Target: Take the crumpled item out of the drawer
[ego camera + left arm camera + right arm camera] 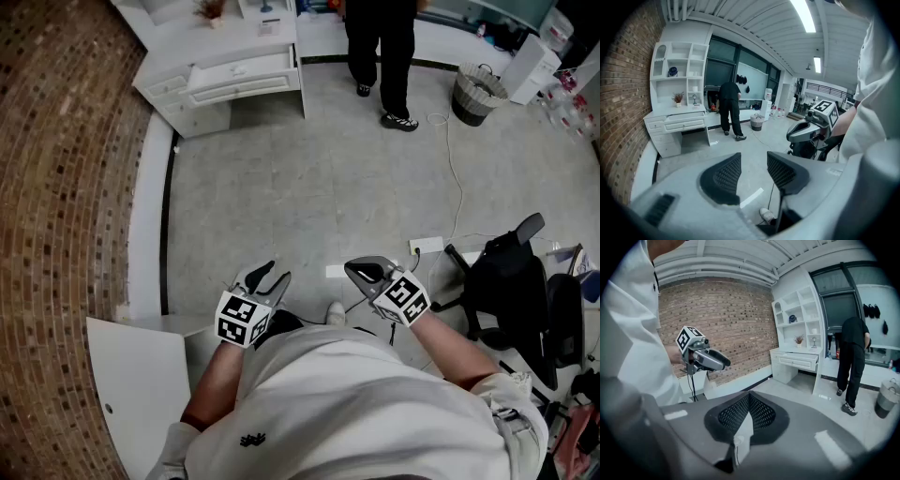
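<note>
Crumpled item: unseen in head view; white wooden desk with drawers (pixel 234 80) well apart, far ahead. Left gripper view: left claw (pixel 753 161) slightly spread, empty. Right gripper view: right claw (pixel 749 398) pressed together, empty. Approach stage, seemingly; next, walk over, open drawer.

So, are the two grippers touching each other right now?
Apart. The head view shows bare floor between the left gripper and the right gripper.
</note>
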Demonstrator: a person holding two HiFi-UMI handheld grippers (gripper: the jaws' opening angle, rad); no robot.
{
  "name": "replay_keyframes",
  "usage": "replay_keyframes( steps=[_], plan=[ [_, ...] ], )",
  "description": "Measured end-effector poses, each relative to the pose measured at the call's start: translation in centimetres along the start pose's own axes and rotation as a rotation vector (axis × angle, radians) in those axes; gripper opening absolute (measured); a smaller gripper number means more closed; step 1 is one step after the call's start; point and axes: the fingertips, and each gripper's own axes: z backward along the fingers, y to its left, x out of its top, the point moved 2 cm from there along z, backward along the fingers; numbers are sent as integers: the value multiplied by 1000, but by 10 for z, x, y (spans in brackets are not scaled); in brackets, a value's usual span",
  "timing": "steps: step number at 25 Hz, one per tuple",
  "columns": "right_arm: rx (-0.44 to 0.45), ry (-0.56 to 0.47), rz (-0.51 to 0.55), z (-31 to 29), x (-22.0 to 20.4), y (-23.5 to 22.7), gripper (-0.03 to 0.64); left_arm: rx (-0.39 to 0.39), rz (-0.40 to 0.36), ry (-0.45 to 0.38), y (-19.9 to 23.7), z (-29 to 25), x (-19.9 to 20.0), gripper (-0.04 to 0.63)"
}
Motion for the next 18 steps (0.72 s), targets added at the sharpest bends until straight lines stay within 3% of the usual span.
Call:
replay_keyframes(
  steps=[5, 10, 18],
  plan=[
    [5, 5, 1, 4, -10, -4, 11, 28, 42, -17, 12, -4, 12, 227],
    [-14, 6, 4, -8, -2, -21, 11, 25, 64, -38, 37, -16, 27, 233],
    [-88, 23, 20, -49, 38, -74, 11, -11, 56, -98, 116, -56, 73, 247]
  ],
)
